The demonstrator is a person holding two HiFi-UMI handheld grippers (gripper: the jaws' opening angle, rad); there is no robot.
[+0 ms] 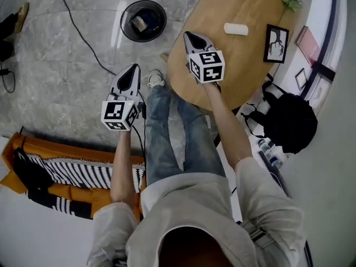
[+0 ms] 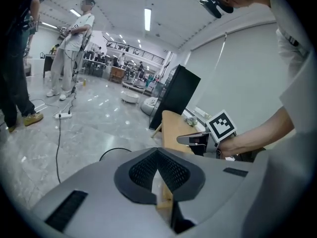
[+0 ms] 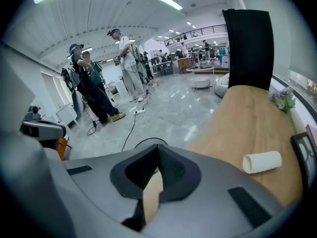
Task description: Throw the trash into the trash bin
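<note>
While the head view looks down, the left gripper (image 1: 133, 67) hangs over the floor and the right gripper (image 1: 189, 35) over the wooden table (image 1: 245, 4). A white roll (image 1: 236, 29) lies on the table, well apart from the black trash bin (image 1: 123, 22). In the left gripper view, the jaws meet on nothing. In the right gripper view, the jaws are together and empty too, with the roll to their right.

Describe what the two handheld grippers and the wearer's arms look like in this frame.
The left gripper and right gripper are smooth grey shells that taper to a point. Their fingers are dark with a mesh texture. The left cube and right cube are white with black square markers. The person wears a light grey short-sleeved shirt, and both forearms are bare.
</note>
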